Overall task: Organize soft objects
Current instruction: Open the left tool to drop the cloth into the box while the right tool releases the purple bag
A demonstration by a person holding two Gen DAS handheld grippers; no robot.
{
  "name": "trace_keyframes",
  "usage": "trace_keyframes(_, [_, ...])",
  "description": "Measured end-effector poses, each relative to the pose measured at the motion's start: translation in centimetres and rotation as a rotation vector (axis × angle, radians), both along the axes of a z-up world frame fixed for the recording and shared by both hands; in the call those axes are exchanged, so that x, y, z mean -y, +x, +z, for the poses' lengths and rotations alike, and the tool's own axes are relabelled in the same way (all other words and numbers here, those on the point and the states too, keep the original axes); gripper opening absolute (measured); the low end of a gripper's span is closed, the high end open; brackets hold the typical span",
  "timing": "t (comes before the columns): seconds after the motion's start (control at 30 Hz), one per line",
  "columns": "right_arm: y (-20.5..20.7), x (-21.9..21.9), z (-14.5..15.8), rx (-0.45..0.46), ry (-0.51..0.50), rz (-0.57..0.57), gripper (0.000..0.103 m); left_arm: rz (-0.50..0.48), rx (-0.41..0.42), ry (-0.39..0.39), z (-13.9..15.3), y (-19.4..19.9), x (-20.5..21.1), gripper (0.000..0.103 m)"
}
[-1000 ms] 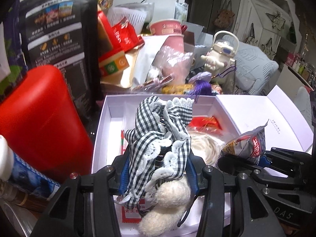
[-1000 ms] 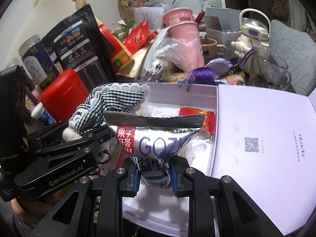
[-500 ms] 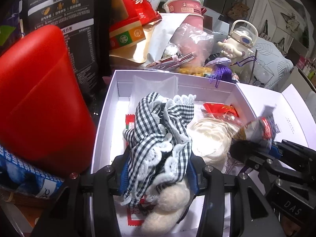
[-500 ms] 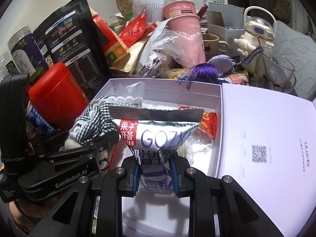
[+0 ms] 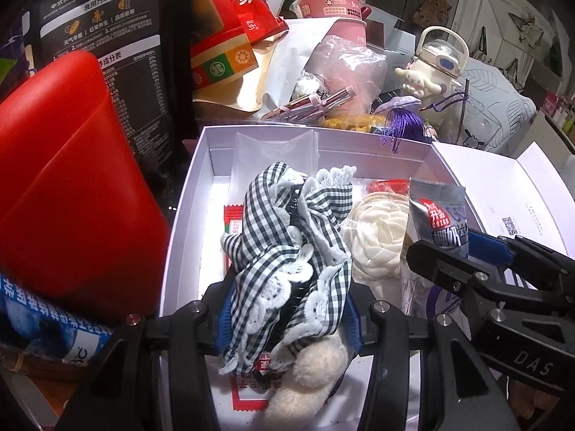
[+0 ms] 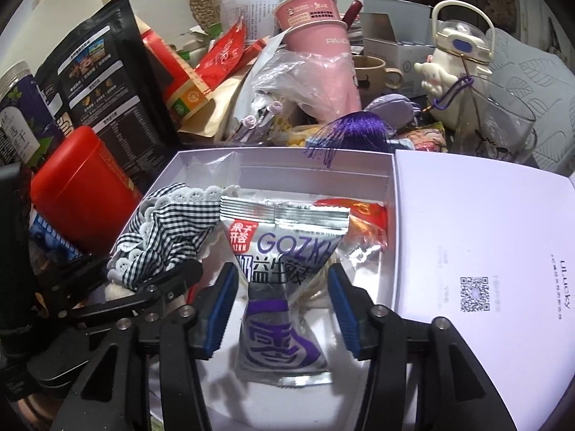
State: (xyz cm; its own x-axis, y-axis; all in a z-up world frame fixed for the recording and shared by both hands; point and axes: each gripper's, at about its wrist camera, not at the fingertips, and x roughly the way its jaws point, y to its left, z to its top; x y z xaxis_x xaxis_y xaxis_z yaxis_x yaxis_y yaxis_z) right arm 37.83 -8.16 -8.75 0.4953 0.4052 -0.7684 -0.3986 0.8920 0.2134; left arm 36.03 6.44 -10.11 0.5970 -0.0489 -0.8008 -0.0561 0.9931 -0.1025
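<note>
My left gripper [image 5: 287, 319] is shut on a black-and-white checked cloth [image 5: 287, 237] with lace trim and a fluffy cream ball [image 5: 309, 373]. It holds the cloth low over the left half of the open white box [image 5: 187, 215]. In the right wrist view, my right gripper [image 6: 282, 309] has its jaws opening. A silver snack packet [image 6: 284, 251] with purple print stands between the blue pads [image 6: 219, 309], and neither pad touches it. The packet's bottom rests on the floor of the box [image 6: 309, 172]. The packet [image 5: 438, 222] also shows at the right of the left wrist view.
A cream rose-shaped piece [image 5: 373, 230] and a red sachet [image 6: 359, 212] lie in the box. Its lid [image 6: 485, 251] lies open to the right. A red canister [image 5: 64, 179] and a black bag [image 5: 107, 36] crowd the left. Pink cups [image 6: 316, 36], a purple tassel [image 6: 345, 129] and a glass [image 6: 503, 122] stand behind.
The right jaws have spread off the silver packet, which now sits lower in the box. Both grippers have come slightly closer to the box. The left still holds the checked cloth.
</note>
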Motion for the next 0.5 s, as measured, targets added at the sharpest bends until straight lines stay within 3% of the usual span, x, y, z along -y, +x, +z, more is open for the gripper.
trace_keyframes(0.37, [-1.7, 0.8, 2.4, 0.019, 0.046, 0.006, 0.059, -0.001, -0.015, 0.012, 1.2, -1.3, 0.5, 0.048])
trace_keyframes(0.5, [-2.5, 1.5, 3.4, 0.022, 0.059, -0.005, 0.059, 0.008, 0.011, 0.035, 2.2, -1.9, 0.7, 0.066])
